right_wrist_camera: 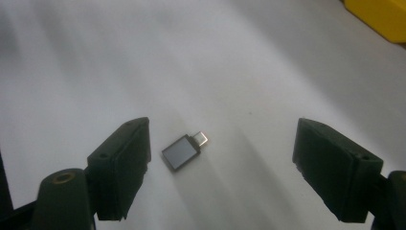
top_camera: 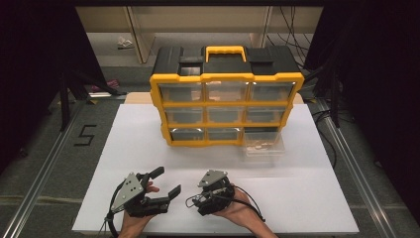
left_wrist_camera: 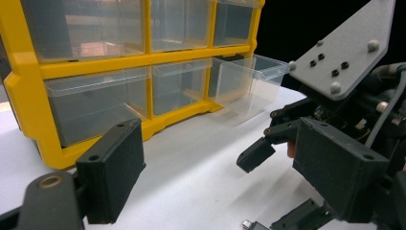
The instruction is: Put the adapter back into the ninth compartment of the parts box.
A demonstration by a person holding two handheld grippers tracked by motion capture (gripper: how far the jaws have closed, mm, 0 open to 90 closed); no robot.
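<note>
From above, both hands rest at the near edge of the white table (top_camera: 297,208). The left gripper (top_camera: 166,182) is spread wide and holds nothing. The right gripper (top_camera: 194,202) tips down toward the sheet, its jaws aimed at the left one. Beyond them stands the yellow organiser (top_camera: 225,106), with one clear drawer (top_camera: 263,145) pulled out at its lower right.

The left gripper view looks across the table at the organiser (left_wrist_camera: 119,62) and the open drawer (left_wrist_camera: 246,84), with the right gripper (left_wrist_camera: 256,155) close on its right.

In the right gripper view the jaws stand released and wide apart, empty, and the small adapter (right_wrist_camera: 184,151) lies flat on the table between them, much nearer the left-hand jaw. Its long axis runs diagonally, with the metal plug end pointing up and to the right, away from the camera. The right hand is plainly the nearer one; I'd judge it needs to shift slightly toward that jaw to centre the adapter before it closes.
</note>
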